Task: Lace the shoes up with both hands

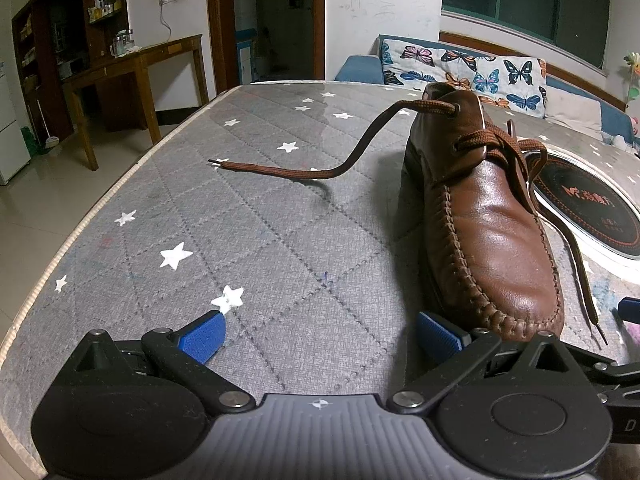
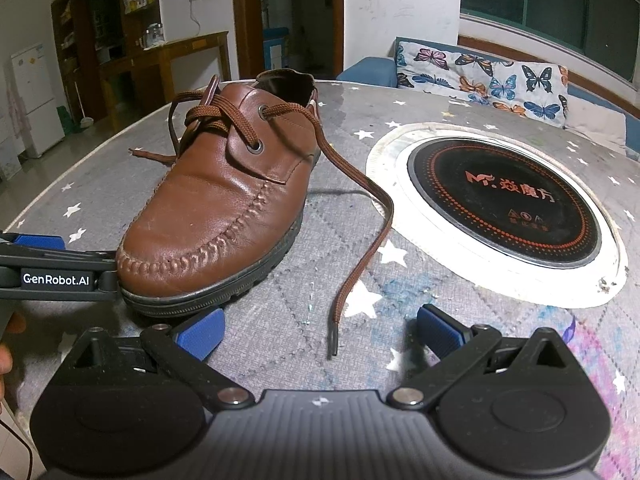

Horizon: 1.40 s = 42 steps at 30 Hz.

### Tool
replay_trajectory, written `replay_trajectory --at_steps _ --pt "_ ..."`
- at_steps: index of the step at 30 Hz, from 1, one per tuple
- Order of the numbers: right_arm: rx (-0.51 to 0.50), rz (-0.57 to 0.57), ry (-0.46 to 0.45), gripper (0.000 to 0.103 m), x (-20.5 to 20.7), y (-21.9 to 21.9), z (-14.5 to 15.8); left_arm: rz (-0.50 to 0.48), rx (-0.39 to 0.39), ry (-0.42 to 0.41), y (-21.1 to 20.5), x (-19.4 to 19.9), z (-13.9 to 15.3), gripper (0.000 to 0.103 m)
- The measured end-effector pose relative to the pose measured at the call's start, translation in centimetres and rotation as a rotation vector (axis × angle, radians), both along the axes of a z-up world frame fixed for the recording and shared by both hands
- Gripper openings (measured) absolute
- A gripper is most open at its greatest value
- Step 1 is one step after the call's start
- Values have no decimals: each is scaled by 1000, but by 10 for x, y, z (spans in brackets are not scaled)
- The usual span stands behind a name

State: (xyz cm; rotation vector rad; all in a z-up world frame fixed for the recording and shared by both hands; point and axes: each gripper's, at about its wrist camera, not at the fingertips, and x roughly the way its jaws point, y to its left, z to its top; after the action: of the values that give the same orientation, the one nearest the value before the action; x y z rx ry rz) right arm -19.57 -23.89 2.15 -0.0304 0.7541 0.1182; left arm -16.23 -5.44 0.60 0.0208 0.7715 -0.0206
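1. Left wrist view: your left gripper point(image 1: 320, 336) hangs low over the quilted cover, jaws spread wide, nothing between the blue pads point(image 1: 204, 336).
2. Just off its right pad sits the toe of the brown leather shoe point(image 1: 492, 232), so close that I can't tell whether they touch.
3. Further ahead of that gripper, one end of the lace point(image 1: 280, 168) runs out from the top eyelet, arcs down and trails off to the left, its tip lying on the cover well beyond your pads.
4. Right wrist view: your right gripper point(image 2: 320, 334) is wide open too, holding nothing.
5. The other lace end point(image 2: 360, 256) drops from the shoe's eyelet, bends near the burner ring and runs back toward you; its tip lies between the two pads, just ahead of them, touching neither.
6. The shoe point(image 2: 216, 208) stands ahead and to the left of this gripper, toe pointing back at you, with the left pad just beside the sole.
7. The laces are crossed loosely over the tongue, not tied.
8. Past the right pad, ahead, a round black induction cooktop point(image 2: 504, 204) is set into the star-patterned table cover point(image 2: 312, 344).
9. At the left edge, your other gripper's black arm reaches the shoe's toe.
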Motion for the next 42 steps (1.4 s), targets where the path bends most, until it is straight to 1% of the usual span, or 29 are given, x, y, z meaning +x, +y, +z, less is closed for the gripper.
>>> replay_trajectory --at_steps 16,22,26,29,32,34,38,42 --pt "-13 9 -2 103 -1 -3 1 -27 6 14 2 2 1 103" --pt "-4 15 -13 103 0 -10 6 -45 83 -29 3 6 6 103" --pt "-29 -1 -52 103 -2 -21 14 -47 72 -41 18 21 7 103" --pt "-51 -35 -75 103 1 -38 19 -28 80 -55 30 38 8 103" --pt "-58 -87 -82 103 8 -60 19 -5 71 -67 43 57 9 103" --pt "-64 -132 -83 103 15 -80 19 -1 45 -59 54 71 7 103" --pt "-75 -240 -97 103 28 -124 18 12 -54 -38 77 93 -1 103" --pt "-79 -335 -105 103 41 -166 16 20 -72 -83 86 103 -5 103"
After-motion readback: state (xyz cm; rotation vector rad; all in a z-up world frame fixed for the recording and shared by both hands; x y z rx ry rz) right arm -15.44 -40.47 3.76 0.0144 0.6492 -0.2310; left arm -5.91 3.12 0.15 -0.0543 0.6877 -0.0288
